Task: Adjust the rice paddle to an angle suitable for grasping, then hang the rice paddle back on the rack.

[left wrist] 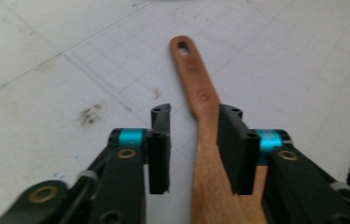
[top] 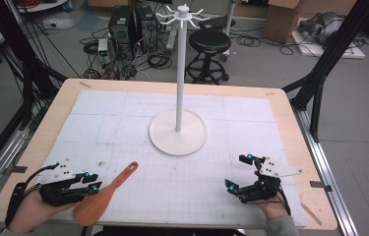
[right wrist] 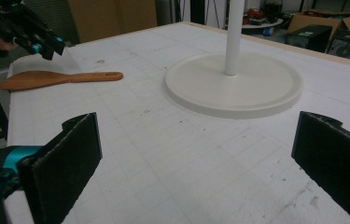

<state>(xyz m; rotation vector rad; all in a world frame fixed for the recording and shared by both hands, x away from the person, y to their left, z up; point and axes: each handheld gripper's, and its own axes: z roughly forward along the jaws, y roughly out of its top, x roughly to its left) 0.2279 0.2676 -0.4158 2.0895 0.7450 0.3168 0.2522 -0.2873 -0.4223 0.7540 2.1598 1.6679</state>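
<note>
At the near edge of the worktop (top: 280,105), the left gripper (top: 92,182) has its jaws parted around the blade end of a wooden spatula (top: 104,194), not closed on it. The right gripper (top: 238,173) hovers with jaws spread wide, holding nothing. Farther back stands a white stand (top: 178,130).

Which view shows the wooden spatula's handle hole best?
The left gripper view: the wooden spatula runs up between the open jaws, hole sharp at its tip. The high view shows it whole but small; the right gripper view shows it side-on and distant.
</note>
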